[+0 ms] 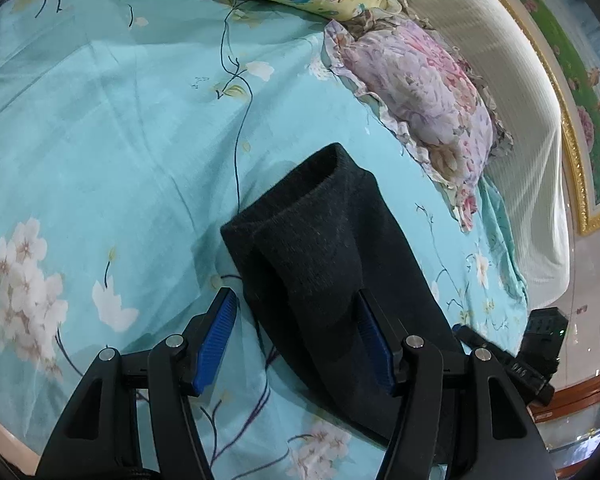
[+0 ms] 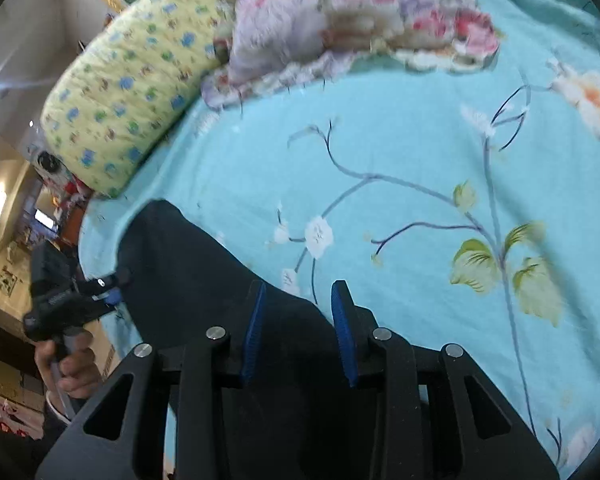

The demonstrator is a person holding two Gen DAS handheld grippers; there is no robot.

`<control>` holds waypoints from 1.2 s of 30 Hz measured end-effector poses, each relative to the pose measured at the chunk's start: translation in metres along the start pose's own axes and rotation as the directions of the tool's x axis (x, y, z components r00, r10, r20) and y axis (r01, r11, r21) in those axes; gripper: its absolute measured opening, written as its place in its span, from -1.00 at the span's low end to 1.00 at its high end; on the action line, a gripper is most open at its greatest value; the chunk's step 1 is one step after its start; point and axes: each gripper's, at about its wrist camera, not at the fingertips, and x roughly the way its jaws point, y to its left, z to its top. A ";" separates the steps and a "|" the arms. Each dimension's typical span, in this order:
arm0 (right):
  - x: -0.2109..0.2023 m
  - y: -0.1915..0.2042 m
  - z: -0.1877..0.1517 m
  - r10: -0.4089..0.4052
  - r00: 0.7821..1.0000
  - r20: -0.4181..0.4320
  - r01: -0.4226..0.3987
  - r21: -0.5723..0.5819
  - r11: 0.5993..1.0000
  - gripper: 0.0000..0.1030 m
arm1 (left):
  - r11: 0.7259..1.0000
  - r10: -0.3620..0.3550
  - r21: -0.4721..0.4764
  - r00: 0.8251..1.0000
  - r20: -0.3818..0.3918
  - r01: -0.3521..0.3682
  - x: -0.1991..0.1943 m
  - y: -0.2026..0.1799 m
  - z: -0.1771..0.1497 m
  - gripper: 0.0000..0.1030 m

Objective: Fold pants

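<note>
The pants [image 1: 320, 248] are dark charcoal, ribbed at the cuff, and lie on the bed's turquoise flowered sheet [image 1: 100, 152]. The left wrist view shows that cuff end: a leg doubled over itself, the rounded hem pointing up the bed, the cloth running down under the left claw [image 1: 296, 344]. That claw is spread wide, its blue pads [image 1: 216, 340] apart; the right pad touches the fabric's edge, the left one hangs over bare sheet, nothing gripped.

The right wrist view shows the pants [image 2: 204, 280] as a broad smooth dark sheet, without the cuff, reaching from under the right claw [image 2: 300, 332] toward the bed's edge. This claw is released too, with a moderate gap between its pads and the fabric beneath its left finger. It also shows the left claw [image 2: 112, 280] at the pants' far edge, held in a hand [image 2: 72, 368].

A yellow pillow [image 2: 132, 92] and a floral pillow [image 1: 420, 92] lie at the head of the bed.
</note>
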 end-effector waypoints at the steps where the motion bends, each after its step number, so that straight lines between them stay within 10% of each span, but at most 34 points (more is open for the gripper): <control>1: 0.006 0.000 -0.001 -0.003 1.000 -0.019 0.003 -0.011 1.000 -0.32 | 1.000 0.003 -0.001 1.000 0.001 -0.003 0.002 0.001 0.001 0.15; 14: 0.036 0.026 -0.010 -0.095 0.989 -0.117 0.066 -0.236 0.970 -0.66 | 0.992 0.026 0.119 0.997 0.070 -0.034 0.010 -0.010 -0.003 -0.64; 29: 0.025 0.079 0.022 -0.259 0.960 0.108 0.281 -0.407 0.869 -0.83 | 0.987 0.015 0.157 0.984 0.178 -0.043 -0.033 -0.011 0.005 -0.65; 36: 0.030 0.055 0.020 -0.232 0.968 0.094 0.248 -0.258 0.934 -0.67 | 0.979 0.100 0.162 0.982 0.161 -0.126 -0.021 -0.002 0.004 -0.39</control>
